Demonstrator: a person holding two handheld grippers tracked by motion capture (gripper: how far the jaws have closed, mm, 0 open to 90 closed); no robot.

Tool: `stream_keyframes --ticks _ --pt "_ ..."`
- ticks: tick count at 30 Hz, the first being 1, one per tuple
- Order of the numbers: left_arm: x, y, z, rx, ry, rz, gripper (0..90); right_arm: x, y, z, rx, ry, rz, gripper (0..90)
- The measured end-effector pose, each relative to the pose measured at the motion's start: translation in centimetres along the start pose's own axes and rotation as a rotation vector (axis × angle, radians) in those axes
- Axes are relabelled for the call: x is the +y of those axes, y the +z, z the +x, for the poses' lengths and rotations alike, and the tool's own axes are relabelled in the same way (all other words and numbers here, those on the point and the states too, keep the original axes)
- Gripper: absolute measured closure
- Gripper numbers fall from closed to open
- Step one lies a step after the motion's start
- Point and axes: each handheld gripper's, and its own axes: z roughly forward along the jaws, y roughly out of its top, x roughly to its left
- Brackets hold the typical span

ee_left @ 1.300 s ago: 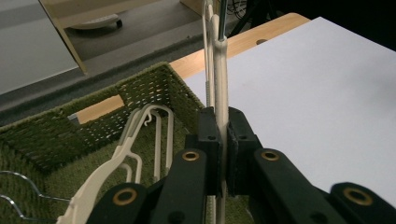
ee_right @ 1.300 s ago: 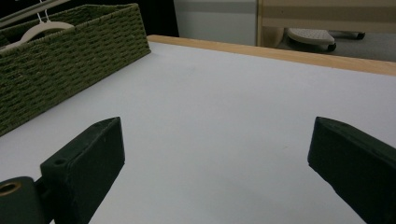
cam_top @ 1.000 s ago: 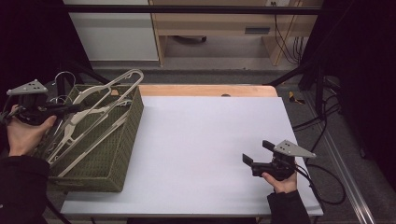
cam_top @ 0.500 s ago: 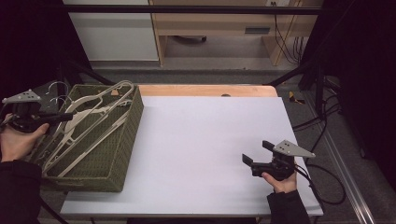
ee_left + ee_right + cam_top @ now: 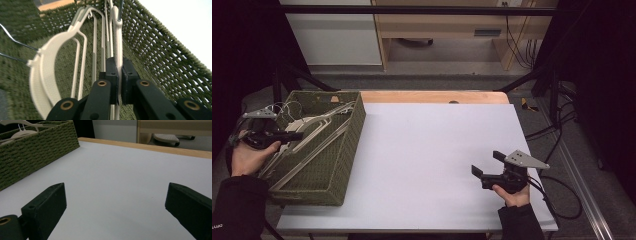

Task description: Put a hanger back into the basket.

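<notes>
A green woven basket [image 5: 354, 131] stands at the table's left and holds several white plastic hangers [image 5: 319, 122] with wire hooks. My left gripper [image 5: 297, 135] reaches into it from the left side, shut on the bar of one white hanger [image 5: 117, 30] that runs upright between its jaws [image 5: 119, 67]. Other hangers [image 5: 47, 75] lie beside it against the basket's floor and wall [image 5: 162, 50]. Over the table's front right, my right gripper [image 5: 486, 162] is open and holds nothing [image 5: 115, 195]. It points toward the basket [image 5: 32, 147].
The white table top [image 5: 437, 150] spreads bare between basket and right gripper, with a wooden strip [image 5: 432, 96] along its far edge. Cables [image 5: 557, 195] trail off the right edge. Beyond the table stand a white cabinet [image 5: 332, 35] and wooden furniture [image 5: 447, 25].
My left gripper has sunk with the hanger, and the bundle that stuck up above the basket's rim now lies lower inside it. The right gripper has stayed still.
</notes>
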Motion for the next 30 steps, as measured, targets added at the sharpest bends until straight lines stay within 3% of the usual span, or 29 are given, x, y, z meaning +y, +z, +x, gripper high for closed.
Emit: stream_keyframes --ticks 4,8,12,16,21,22,25,30 --pt "-0.4 0.3 0.2 -0.007 -0.031 -0.012 85.7 0.0 0.0 0.0 0.000 0.001 0.000 4.1" --pt "-0.6 1.4 0.3 0.019 -0.045 0.024 85.3 0.0 0.0 0.0 0.001 0.003 -0.001 4.1" --pt "-0.9 1.7 0.6 0.043 -0.068 0.002 84.8 0.0 0.0 0.0 0.000 0.000 0.000 4.1" --pt "-1.3 1.7 1.2 0.097 -0.115 -0.020 82.8 0.0 0.0 0.0 0.000 0.002 0.002 4.1" --pt "-2.0 1.8 2.2 0.216 -0.162 0.046 77.0 0.0 0.1 0.0 0.003 0.002 -0.001 4.2" --pt "-2.3 1.8 2.4 0.220 -0.193 0.040 76.8 -0.1 0.1 0.0 0.002 0.005 0.005 4.2" --pt "-2.8 1.7 2.9 0.253 -0.231 0.041 74.2 -0.1 0.1 0.0 0.004 -0.001 0.009 4.1" --pt "-3.1 0.9 2.8 0.281 -0.245 0.017 70.8 -0.1 0.1 0.0 0.002 0.006 0.007 4.1"
